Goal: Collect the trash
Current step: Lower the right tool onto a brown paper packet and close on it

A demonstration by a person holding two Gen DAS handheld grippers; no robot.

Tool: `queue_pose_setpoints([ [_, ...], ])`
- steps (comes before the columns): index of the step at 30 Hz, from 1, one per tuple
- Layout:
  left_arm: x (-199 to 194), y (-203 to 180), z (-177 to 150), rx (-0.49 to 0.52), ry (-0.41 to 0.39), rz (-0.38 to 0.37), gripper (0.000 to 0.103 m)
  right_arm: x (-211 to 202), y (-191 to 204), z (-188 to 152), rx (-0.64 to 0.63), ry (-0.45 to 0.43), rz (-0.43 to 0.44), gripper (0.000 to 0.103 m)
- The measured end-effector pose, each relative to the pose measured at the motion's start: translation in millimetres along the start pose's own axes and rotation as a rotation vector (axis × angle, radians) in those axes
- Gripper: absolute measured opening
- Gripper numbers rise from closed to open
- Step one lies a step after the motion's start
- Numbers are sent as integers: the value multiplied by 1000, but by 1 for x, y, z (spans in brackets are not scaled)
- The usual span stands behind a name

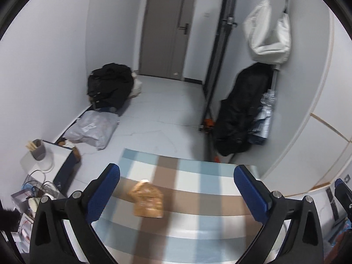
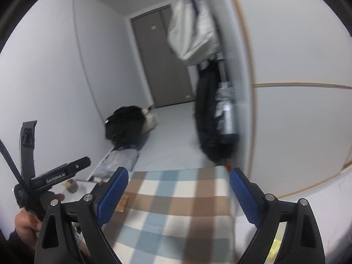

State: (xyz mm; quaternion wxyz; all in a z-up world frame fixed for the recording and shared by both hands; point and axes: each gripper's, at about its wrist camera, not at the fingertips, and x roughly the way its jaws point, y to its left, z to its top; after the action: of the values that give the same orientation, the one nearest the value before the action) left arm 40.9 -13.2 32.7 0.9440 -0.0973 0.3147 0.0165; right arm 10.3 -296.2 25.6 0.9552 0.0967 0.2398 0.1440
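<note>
We are working above the checked cloth (image 1: 193,189), our landmark for everything here — both tools are hanging over its near end, pointing toward the grey door (image 1: 169,28) past its far edge. The left gripper (image 1: 176,195) is standing released, blue pads wide apart with nothing between them but the view of the cloth below; the right gripper (image 2: 178,195) is likewise spread and empty. The one piece of trash we are making out is a crumpled brown paper bag (image 1: 148,200), lying flat on the cloth toward its left side, framed between the left tool's pads but apparently well below them, untouched. From the right wrist view only a brown sliver is showing at the cloth's left edge, mostly hidden behind the left pad. To do this pickup well, we judge the left tool is the better placed: we are advising a slow descent — the views are blurring — with the pads straddling the bag's narrower width, closing on its raised crumpled top rather than scraping the cloth, which could bunch up with it.
</note>
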Motion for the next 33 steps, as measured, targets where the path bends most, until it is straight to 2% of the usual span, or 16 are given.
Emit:
queue_pose_setpoints([
  [5, 25, 45, -9, -84, 55, 30, 102, 44, 36, -9, -44, 69, 41, 96],
  [9, 43, 74, -16, -137, 127, 49, 102, 88, 55, -19, -90, 186, 57, 96],
  [13, 48, 97, -19, -168, 146, 83, 102, 134, 71, -30, -109, 275, 59, 96],
  [19, 58, 129, -22, -223, 187, 105, 101, 200, 99, -46, -117, 413, 136, 96],
  [28, 62, 166, -21, -313, 213, 114, 101, 275, 162, -83, -290, 525, 226, 94],
  [33, 66, 185, -22, -370, 233, 121, 101, 293, 181, -101, -327, 575, 267, 91],
])
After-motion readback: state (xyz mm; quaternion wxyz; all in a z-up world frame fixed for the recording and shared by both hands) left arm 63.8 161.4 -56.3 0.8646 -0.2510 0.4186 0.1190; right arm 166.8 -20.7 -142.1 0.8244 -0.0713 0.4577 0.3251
